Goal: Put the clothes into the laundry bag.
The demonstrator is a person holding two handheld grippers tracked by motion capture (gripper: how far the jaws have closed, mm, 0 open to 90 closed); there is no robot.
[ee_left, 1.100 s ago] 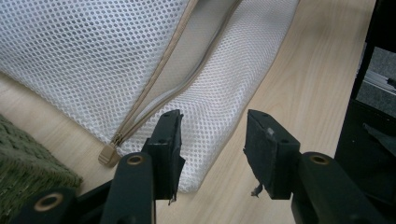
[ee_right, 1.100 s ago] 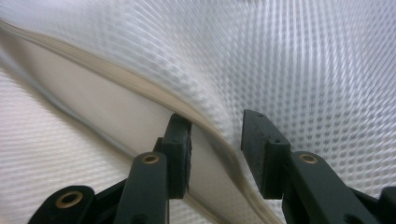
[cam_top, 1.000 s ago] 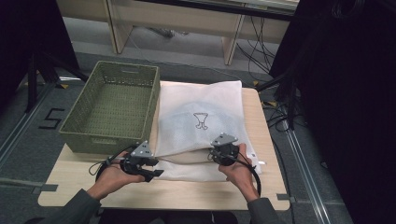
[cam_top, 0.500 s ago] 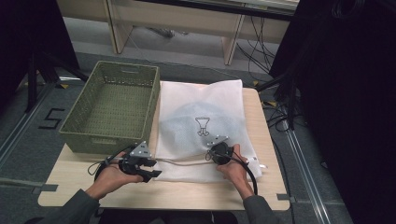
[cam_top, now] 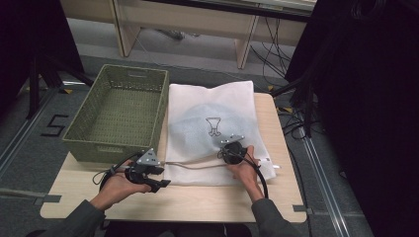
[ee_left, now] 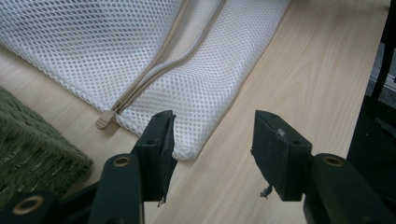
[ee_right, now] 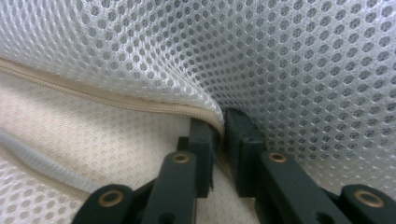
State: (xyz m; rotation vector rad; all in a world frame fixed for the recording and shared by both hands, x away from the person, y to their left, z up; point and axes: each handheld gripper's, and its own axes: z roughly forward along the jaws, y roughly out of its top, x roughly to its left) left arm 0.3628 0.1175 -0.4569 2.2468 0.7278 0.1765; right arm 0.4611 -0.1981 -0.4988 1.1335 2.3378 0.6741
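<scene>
White mesh laundry bag (cam_top: 212, 128) lies flat on the wooden table (cam_top: 197, 200), covering the middle and right part, far edge reaching the table's far edge, near edge short of the near edge. Something pale blue with a small printed figure shows through the mesh near the bag's centre. Beige zipper (cam_top: 192, 165) runs along the bag's near edge, partly open, gaping in a shallow curve.

Right gripper (cam_top: 231, 150) sits on the bag's near-right part, at the right end of the zipper gap. In the right gripper view its jaws are nearly closed, pinching the upper mesh lip with the zipper tape (ee_right: 140, 106) between them; the mesh rises over the jaws, the bag's inner layer lies below.

Left gripper (cam_top: 148, 174) is near the bag's near-left corner, just off the fabric, over bare table by the near edge. In the left gripper view its jaws stand wide apart, holding nothing. The bag corner (ee_left: 187, 151) lies just ahead of the left jaw, near touching it; the zipper pull (ee_left: 105, 120) lies on the table just beyond, left of that jaw.

Green woven basket (cam_top: 118, 113) stands at the table's far-left corner, right wall beside the bag's left edge, near wall just beyond the left gripper.
</scene>
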